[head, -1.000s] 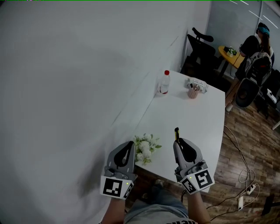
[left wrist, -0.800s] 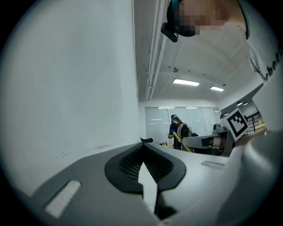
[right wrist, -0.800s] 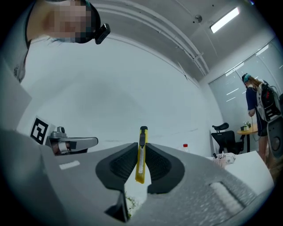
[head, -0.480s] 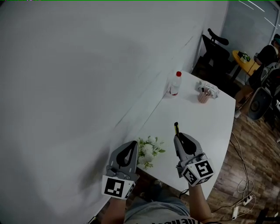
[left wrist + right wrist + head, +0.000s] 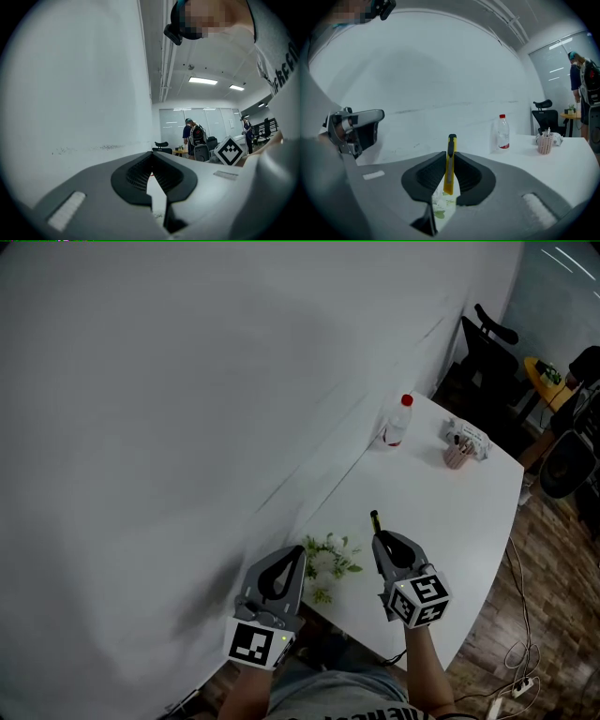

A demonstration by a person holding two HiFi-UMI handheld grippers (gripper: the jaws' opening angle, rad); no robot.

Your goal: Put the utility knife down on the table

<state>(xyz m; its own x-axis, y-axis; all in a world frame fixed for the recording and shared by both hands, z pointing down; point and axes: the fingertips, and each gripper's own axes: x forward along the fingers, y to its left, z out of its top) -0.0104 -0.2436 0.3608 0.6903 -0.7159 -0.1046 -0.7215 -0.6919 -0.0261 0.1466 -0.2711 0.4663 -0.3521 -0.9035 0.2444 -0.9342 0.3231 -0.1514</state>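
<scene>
Right tongs [image 5: 379, 540] clench utility knife [image 5: 450, 161], long axis pointing forward, above table [image 5: 464, 512], lower centre; left tongs [image 5: 298, 557] closed, empty.

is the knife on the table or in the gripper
In the gripper: the right gripper is shut on the knife, which pokes out past the fingers.

On the table [image 5: 450, 521], flowers [image 5: 328, 563] are lying nearest; far behind, a bottle [image 5: 397, 421] is standing left of, seemingly, a pen cup [image 5: 457, 454].
</scene>
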